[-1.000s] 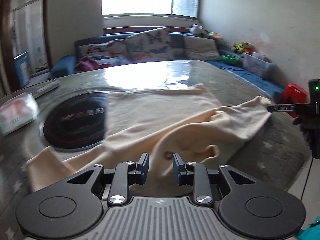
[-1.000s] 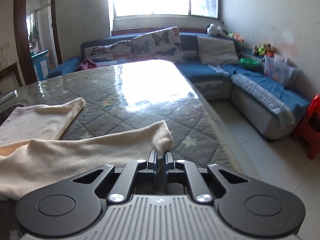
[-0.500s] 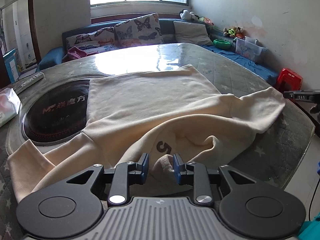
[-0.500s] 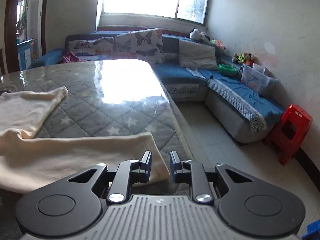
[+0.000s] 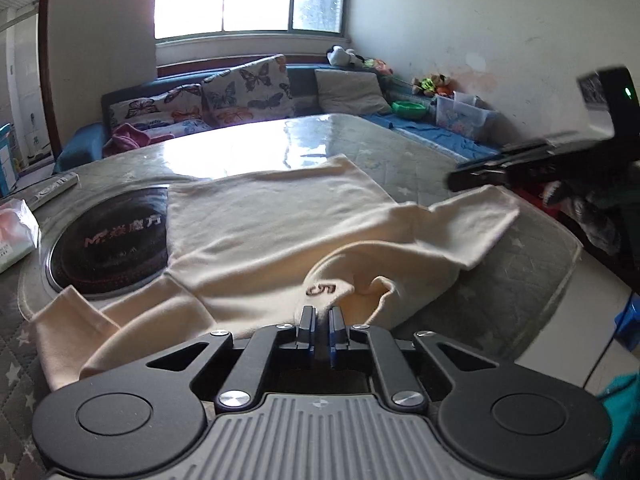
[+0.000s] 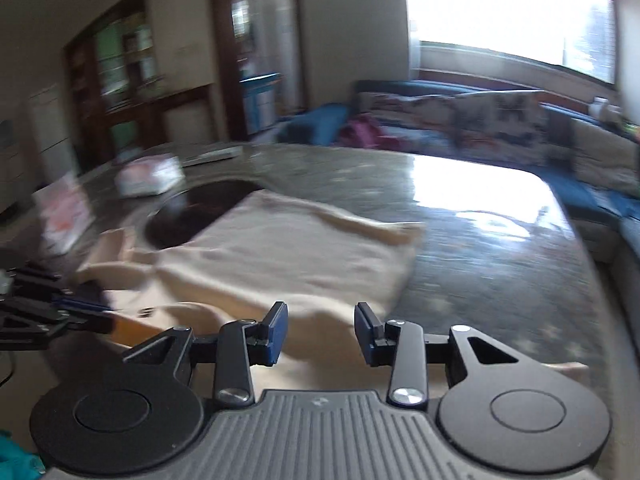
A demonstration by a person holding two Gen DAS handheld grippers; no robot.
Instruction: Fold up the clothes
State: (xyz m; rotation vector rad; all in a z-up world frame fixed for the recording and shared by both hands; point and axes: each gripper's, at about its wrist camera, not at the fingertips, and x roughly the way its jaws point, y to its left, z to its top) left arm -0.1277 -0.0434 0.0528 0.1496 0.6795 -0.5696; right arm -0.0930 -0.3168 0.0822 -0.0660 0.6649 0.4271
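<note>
A cream long-sleeved shirt [image 5: 280, 224] lies spread on the quilted table, one sleeve toward the right edge, the other at the near left. My left gripper [image 5: 321, 318] is shut on a fold of the shirt near its neck, just below a printed "5". My right gripper [image 6: 321, 330] is open and empty, hovering over the shirt [image 6: 296, 256] from the table's right side. It also shows in the left wrist view [image 5: 532, 160], above the right sleeve. The left gripper shows at the far left of the right wrist view [image 6: 72, 312].
A round black induction hob [image 5: 116, 240] is set in the table [image 5: 500, 304], partly under the shirt. A tissue pack [image 5: 16, 232] and a remote [image 5: 52, 190] lie at the left. A blue sofa [image 5: 240, 96] and storage boxes stand behind. The floor drops off to the right.
My left gripper has closed on the shirt fold. My right gripper has let go of the sleeve, opened wide and swung left to face across the table.
</note>
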